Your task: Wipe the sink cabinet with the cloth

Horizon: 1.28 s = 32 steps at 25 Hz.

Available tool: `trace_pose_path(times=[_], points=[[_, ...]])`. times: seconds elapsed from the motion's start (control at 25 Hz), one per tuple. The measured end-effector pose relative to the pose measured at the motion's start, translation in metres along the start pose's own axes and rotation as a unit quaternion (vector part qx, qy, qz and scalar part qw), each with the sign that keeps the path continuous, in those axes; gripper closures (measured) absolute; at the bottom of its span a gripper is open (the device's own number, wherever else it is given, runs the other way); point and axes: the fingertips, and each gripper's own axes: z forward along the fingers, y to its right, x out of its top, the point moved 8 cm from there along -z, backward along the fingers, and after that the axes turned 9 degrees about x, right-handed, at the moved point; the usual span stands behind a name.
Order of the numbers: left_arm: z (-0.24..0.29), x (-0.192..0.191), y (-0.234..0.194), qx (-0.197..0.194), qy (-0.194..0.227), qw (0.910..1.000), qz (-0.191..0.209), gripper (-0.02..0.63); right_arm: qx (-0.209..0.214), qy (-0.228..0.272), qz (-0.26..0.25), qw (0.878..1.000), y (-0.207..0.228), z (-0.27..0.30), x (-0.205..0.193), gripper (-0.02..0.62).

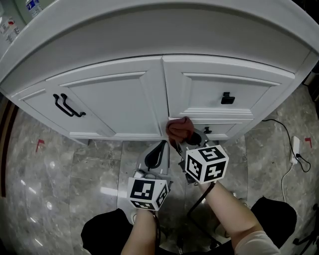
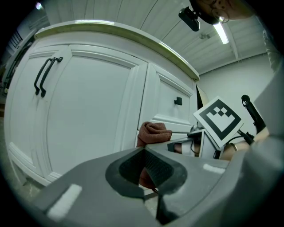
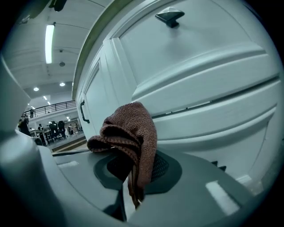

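The reddish-brown knitted cloth is bunched up and clamped in the right gripper. In the right gripper view its jaws are closed tight on a fold, with the rest of the cloth heaped over the tips and a tail hanging down between them. The bundle is at 12 o'clock from that gripper's marker cube. It is up against the white panelled sink cabinet, at the lower edge of the drawer front with the black square knob.

The left gripper is at 7 o'clock from the cloth, near it but not touching. In the left gripper view its jaws are pressed together with nothing between them, and the cloth shows beyond them at 12 o'clock.

The cubes carry only black-and-white square patterns. Some labels at 11 o'clock in the head view have blue print too small to read.
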Motion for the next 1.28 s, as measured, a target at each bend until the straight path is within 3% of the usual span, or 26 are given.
trace_pose_path(times=[1.28], points=[[0.030, -0.026, 0.079, -0.067, -0.033, 0.9971, 0.016, 0.605, -0.132, 0.019, 0.029, 0.991, 0.104, -0.115, 0.006, 0.514]])
